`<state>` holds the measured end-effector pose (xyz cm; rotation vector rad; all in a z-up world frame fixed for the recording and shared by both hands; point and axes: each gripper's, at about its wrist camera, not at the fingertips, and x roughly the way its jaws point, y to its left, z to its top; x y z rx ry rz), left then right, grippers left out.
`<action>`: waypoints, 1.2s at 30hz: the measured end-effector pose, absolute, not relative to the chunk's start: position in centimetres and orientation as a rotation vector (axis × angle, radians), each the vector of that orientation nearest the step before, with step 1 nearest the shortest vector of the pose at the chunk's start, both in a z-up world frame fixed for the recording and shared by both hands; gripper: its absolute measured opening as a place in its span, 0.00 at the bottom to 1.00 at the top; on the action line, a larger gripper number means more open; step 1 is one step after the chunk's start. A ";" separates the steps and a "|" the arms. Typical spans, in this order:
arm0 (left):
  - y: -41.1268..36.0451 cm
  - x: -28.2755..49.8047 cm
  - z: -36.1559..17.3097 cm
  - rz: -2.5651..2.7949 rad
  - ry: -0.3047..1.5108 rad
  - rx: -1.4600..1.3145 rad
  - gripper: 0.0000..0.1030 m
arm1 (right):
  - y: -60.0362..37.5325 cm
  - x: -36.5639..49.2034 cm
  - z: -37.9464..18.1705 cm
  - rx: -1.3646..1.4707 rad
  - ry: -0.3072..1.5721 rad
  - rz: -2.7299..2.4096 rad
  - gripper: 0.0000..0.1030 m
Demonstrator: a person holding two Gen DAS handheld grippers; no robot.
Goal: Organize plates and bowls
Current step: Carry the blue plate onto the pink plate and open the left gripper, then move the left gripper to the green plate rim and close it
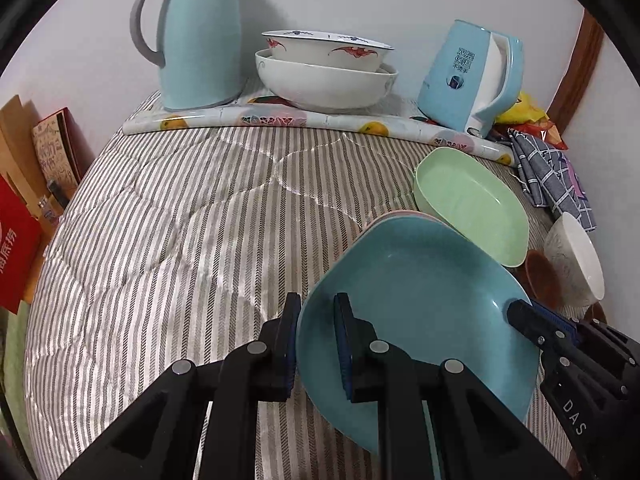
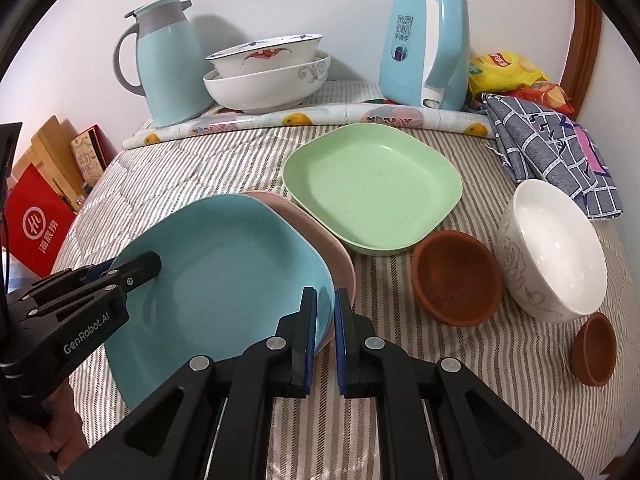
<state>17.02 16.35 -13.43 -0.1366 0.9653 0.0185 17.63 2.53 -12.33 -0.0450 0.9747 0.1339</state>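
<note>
Left gripper (image 1: 316, 344): matte black plastic linkage arms with round silver pivot pins; blue ribbed pads on flat fingers; white lettering "GenRobot.AI" on its side; small silver screws; a bare-skinned hand (image 2: 60, 420) beneath; right gripper (image 2: 325, 340): same black arms, silver pins, blue pads; white letters "DAS" on its body.

a wide stretch of bare striped quilt (image 1: 168, 220) lies open left of the blue plate (image 1: 420, 300). right of it, the green plate (image 2: 372, 188), two brown bowls (image 2: 456, 276) and white bowl (image 2: 556, 248) crowd together. thermos (image 1: 200, 40), stacked bowls (image 1: 326, 72) and kettle (image 1: 472, 76) block the back.
</note>
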 end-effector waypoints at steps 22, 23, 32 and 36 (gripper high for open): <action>15.7 18.0 -15.2 0.011 1.013 -0.126 0.16 | 2.4 18.3 -13.4 -0.129 0.949 0.131 0.18; 15.8 17.9 -15.0 0.014 1.012 -0.123 0.16 | 2.4 18.2 -13.3 -0.124 0.946 0.138 0.23; 16.3 16.8 -12.4 0.032 0.966 -0.143 0.28 | 1.5 16.4 -10.4 -0.083 0.889 0.171 0.49; 16.1 16.4 -11.1 0.033 0.941 -0.154 0.36 | 0.2 15.7 -9.1 -0.042 0.868 0.161 0.51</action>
